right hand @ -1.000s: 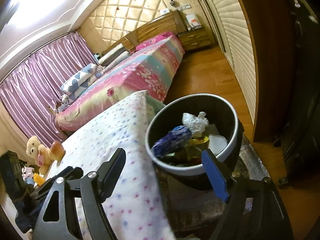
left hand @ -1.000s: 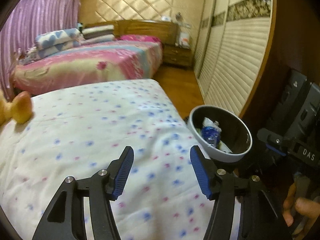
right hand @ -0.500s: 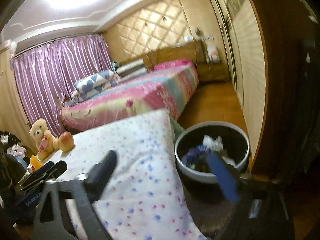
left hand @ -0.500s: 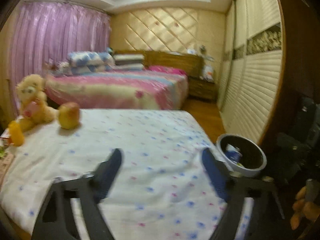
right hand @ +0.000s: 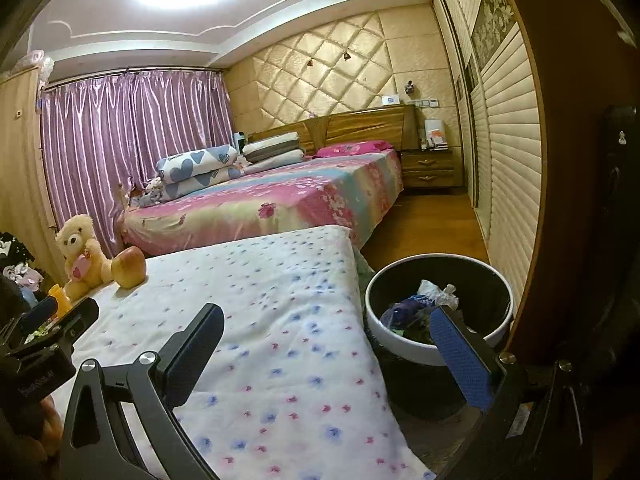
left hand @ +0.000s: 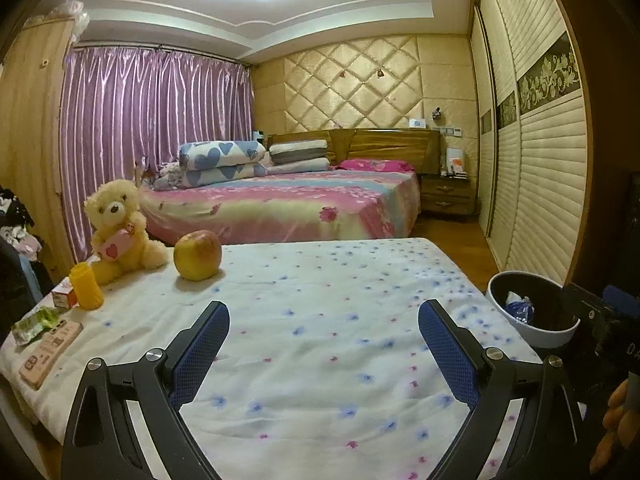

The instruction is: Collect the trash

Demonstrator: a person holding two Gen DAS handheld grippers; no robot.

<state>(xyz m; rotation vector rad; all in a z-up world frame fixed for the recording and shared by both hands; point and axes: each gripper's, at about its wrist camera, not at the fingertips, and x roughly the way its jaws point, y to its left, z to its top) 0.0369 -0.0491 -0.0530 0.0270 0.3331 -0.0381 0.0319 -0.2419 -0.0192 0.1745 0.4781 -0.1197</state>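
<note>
A white-rimmed dark trash bin [left hand: 532, 336] stands off the right edge of the cloth-covered table [left hand: 320, 280]; a blue wrapper [right hand: 408, 308] and crumpled white paper [right hand: 438, 294] lie inside the bin [right hand: 400, 350]. At the table's far left lie a green wrapper [left hand: 34, 322], a small box [left hand: 62, 298] and a flat pink packet [left hand: 50, 350]. My left gripper [left hand: 324, 308] hovers over the middle of the cloth, jaws opening, nothing between them. My right gripper [right hand: 327, 312] is open and holds nothing, its right finger in front of the bin.
A teddy bear [left hand: 116, 228], an apple [left hand: 198, 254] and an orange bottle [left hand: 86, 286] sit at the table's left. Beyond is a bed [left hand: 300, 204] with folded quilts, a nightstand [left hand: 446, 196], wood floor [right hand: 428, 220] and sliding wardrobe doors [left hand: 544, 184] on the right.
Both grippers have opened wider and tilted up and drawn back from the bin. The left view swung left, bringing the bear, apple and small items into sight.
</note>
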